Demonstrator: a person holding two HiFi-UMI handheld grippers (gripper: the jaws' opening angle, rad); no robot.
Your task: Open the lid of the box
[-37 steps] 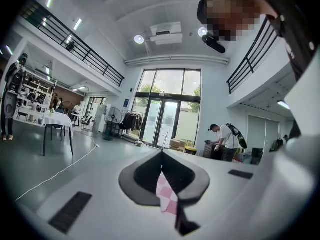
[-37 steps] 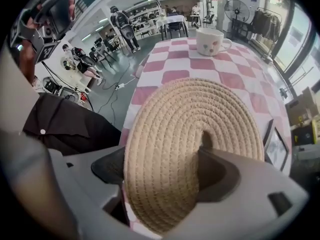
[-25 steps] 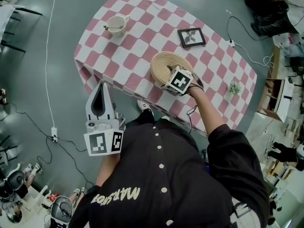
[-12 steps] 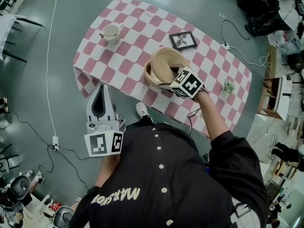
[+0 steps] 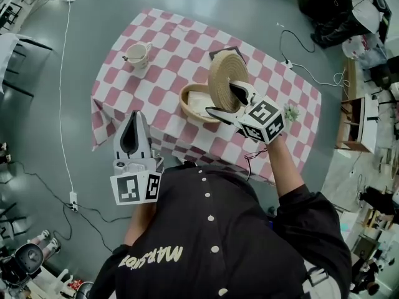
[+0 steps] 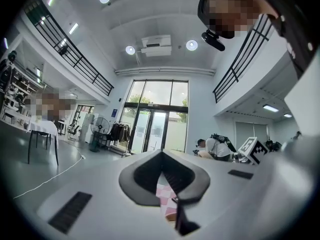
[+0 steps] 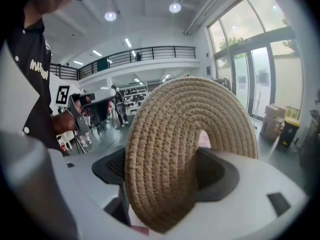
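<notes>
Both jaws of the right gripper (image 5: pixel 229 103) clamp the lid (image 5: pixel 225 73), tilted on edge over the open box (image 5: pixel 185 96) on the table (image 5: pixel 162 48). Best to hold firm and carry it well clear before lowering. The left gripper (image 5: pixel 132 118) hangs idle, jaws together.

Grey floor (image 5: pixel 37 104), pink-checked table (image 5: pixel 118 86), tall glass doors (image 6: pixel 156 129), railed gallery (image 6: pixel 70 54), round ceiling lights (image 6: pixel 191 45)
</notes>
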